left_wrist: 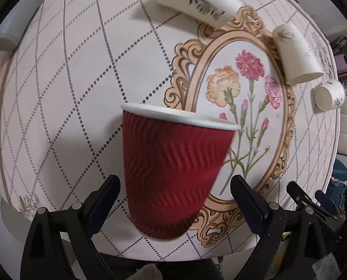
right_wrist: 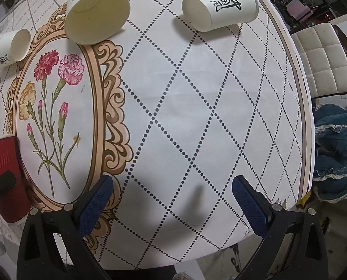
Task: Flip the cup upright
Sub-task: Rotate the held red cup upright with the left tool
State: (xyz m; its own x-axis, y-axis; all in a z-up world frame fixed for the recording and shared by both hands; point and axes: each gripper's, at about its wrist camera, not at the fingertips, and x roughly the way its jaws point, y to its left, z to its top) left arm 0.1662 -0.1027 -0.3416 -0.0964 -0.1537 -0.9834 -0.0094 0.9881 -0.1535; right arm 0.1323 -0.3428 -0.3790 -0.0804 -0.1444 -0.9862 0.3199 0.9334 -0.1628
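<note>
A red ribbed paper cup (left_wrist: 173,175) with a white rim stands mouth-up, slightly tilted and blurred, between the spread fingers of my left gripper (left_wrist: 175,196). The jaws stand open with gaps on both sides of the cup. The cup also shows at the left edge of the right wrist view (right_wrist: 2,175), with a left finger against its side. My right gripper (right_wrist: 173,200) is open and empty above the tablecloth, right of the cup.
Three white paper cups lie on their sides at the far part of the round table (right_wrist: 220,116): one with black script (right_wrist: 222,9), one large (right_wrist: 96,14), one small (right_wrist: 7,49). A white padded chair (right_wrist: 325,65) and blue cloth (right_wrist: 337,151) are past the right edge.
</note>
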